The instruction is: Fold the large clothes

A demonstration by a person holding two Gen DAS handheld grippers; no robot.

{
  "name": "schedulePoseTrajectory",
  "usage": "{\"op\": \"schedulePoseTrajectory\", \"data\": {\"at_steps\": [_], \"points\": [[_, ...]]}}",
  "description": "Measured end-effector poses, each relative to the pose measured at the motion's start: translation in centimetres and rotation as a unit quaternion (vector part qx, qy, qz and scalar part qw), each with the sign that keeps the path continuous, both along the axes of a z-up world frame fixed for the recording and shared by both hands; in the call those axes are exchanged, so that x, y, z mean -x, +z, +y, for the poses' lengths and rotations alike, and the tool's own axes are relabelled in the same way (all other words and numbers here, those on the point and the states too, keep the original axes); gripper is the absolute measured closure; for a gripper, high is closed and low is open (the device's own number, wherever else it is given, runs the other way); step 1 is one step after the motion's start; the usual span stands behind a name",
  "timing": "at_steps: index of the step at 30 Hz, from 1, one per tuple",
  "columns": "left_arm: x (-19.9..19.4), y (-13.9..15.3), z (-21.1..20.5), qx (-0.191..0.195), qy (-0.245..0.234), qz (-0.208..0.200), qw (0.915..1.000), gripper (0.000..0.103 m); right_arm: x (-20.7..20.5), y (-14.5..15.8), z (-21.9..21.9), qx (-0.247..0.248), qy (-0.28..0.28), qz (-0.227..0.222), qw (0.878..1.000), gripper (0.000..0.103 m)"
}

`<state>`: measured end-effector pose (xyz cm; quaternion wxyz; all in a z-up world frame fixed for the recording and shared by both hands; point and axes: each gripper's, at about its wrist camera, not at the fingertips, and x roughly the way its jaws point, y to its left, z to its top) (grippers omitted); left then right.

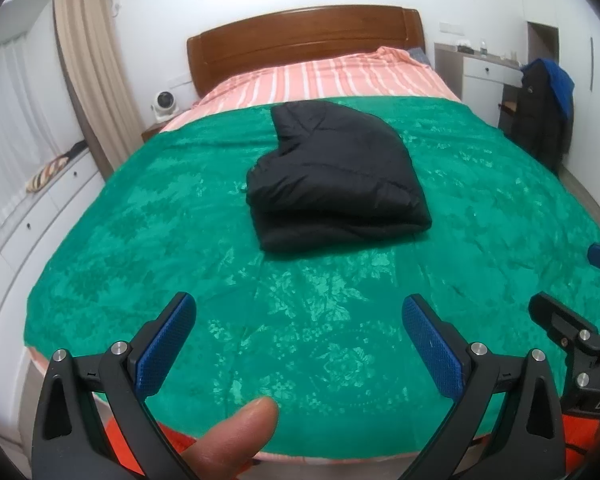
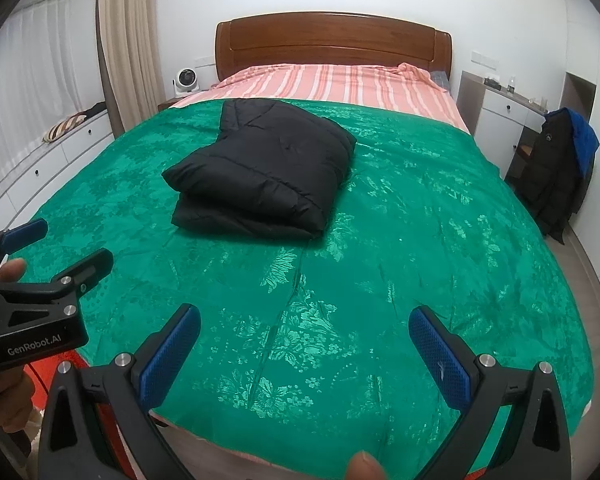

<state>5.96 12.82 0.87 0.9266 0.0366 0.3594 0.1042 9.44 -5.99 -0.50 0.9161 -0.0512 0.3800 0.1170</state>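
Observation:
A black puffer jacket [image 1: 334, 178] lies folded into a thick bundle in the middle of the green bedspread [image 1: 300, 312]; it also shows in the right wrist view [image 2: 260, 172]. My left gripper [image 1: 298, 344] is open and empty, held above the foot of the bed, well short of the jacket. My right gripper [image 2: 304, 354] is open and empty too, beside the left one. The right gripper's tips show at the right edge of the left wrist view [image 1: 572, 292]. The left gripper shows at the left edge of the right wrist view [image 2: 56, 248].
The bed has a wooden headboard [image 2: 332, 40] and a pink striped sheet [image 2: 332, 84] beyond the green bedspread [image 2: 380, 280]. Dark and blue clothes hang on a chair [image 2: 560, 168] at the right. White drawers [image 2: 40, 168] run along the left wall under a curtain [image 2: 128, 40].

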Motion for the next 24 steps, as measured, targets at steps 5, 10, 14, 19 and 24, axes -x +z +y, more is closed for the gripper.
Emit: {"op": "schedulePoseTrajectory", "data": {"at_steps": [5, 10, 14, 19, 24], "points": [[-0.1, 0.0, 0.0, 0.001, 0.001, 0.0, 1.0, 0.0, 0.1, 0.1, 0.2, 0.003, 0.002, -0.002, 1.0, 0.0], [0.0, 0.1, 0.1, 0.005, 0.003, 0.003, 1.0, 0.0, 0.0, 0.3, 0.3, 0.005, 0.003, -0.002, 1.0, 0.0], [-0.1, 0.3, 0.1, 0.006, 0.003, 0.001, 1.0, 0.0, 0.1, 0.8, 0.2, 0.003, 0.008, -0.006, 1.0, 0.0], [0.3, 1.0, 0.1, 0.008, 0.003, -0.008, 0.9999, 0.0, 0.3, 1.9, 0.6, -0.001, 0.016, -0.02, 1.0, 0.0], [0.2, 1.1, 0.1, 0.008, 0.009, -0.011, 0.9999, 0.0, 0.2, 2.0, 0.7, 0.0, 0.015, -0.019, 1.0, 0.0]]}}
